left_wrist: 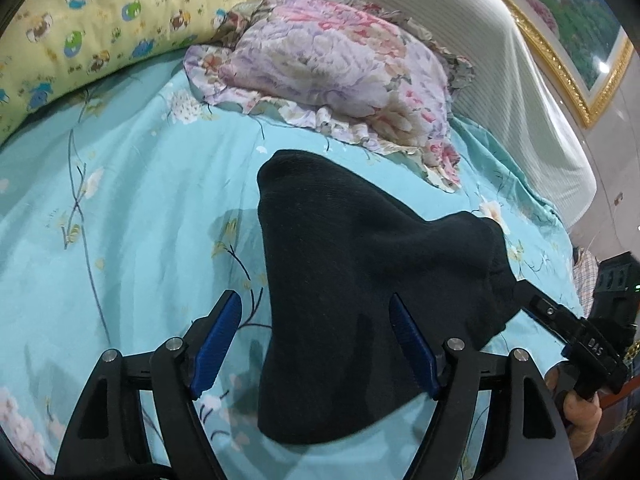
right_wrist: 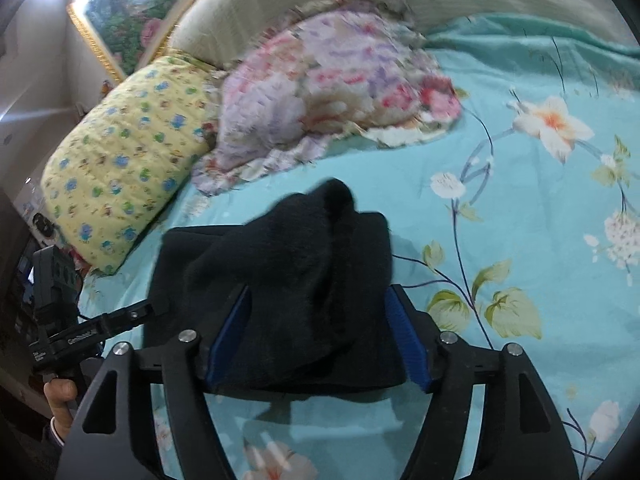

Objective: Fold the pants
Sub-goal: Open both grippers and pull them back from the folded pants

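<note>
Both our black blue-padded left gripper (left_wrist: 316, 344) and right gripper (right_wrist: 318, 336) are spread wide, pinching nothing, over the dark folded fleece pants (left_wrist: 360, 280) lying mid-frame on the teal floral bedsheet (left_wrist: 140, 200), so we'd say this fold's dropped and next needs regripping an edge.

Each gripper, left (left_wrist: 316, 344) and right (right_wrist: 318, 334), is built of black linkage arms, silver pivot screws and ribbed blue pads (left_wrist: 216, 344).
</note>
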The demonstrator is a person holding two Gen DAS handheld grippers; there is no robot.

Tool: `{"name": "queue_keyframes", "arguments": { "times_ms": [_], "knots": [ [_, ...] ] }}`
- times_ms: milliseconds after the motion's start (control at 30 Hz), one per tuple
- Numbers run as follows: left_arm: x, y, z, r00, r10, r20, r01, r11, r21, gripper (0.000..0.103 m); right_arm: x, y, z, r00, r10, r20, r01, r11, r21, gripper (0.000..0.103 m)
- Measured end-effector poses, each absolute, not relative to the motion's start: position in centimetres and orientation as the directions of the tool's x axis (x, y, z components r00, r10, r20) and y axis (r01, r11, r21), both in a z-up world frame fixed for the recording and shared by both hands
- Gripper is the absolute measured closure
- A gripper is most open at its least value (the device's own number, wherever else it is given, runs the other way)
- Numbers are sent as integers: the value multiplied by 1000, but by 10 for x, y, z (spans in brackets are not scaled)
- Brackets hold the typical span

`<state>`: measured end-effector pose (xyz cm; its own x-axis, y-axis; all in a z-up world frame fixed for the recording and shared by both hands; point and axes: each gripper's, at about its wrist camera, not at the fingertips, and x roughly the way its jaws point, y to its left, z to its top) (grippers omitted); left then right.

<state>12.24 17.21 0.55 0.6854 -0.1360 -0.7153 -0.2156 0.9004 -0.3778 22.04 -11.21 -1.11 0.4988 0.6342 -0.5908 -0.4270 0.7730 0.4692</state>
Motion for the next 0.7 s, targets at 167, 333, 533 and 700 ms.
{"name": "queue_keyframes", "arguments": {
  "times_ms": [167, 333, 533, 700],
  "knots": [
    [104, 162, 16, 706, -106, -701, -217, 909, -356, 23, 197, -105, 9, 532, 630, -566, -507, 772, 383, 23],
    [89, 149, 22, 711, -89, -697, -211, 919, -332, 23, 174, -99, 20, 552, 626, -552, -563, 767, 307, 19],
    [71, 133, 25, 720, -48, -692, -214, 934, -288, 22, 159, -98, 20, 561, 618, -550, -580, 768, 272, 18],
    [62, 126, 22, 719, -28, -695, -223, 937, -268, 22, 149, -99, 15, 564, 607, -560, -584, 772, 248, 16]
  ]
}}
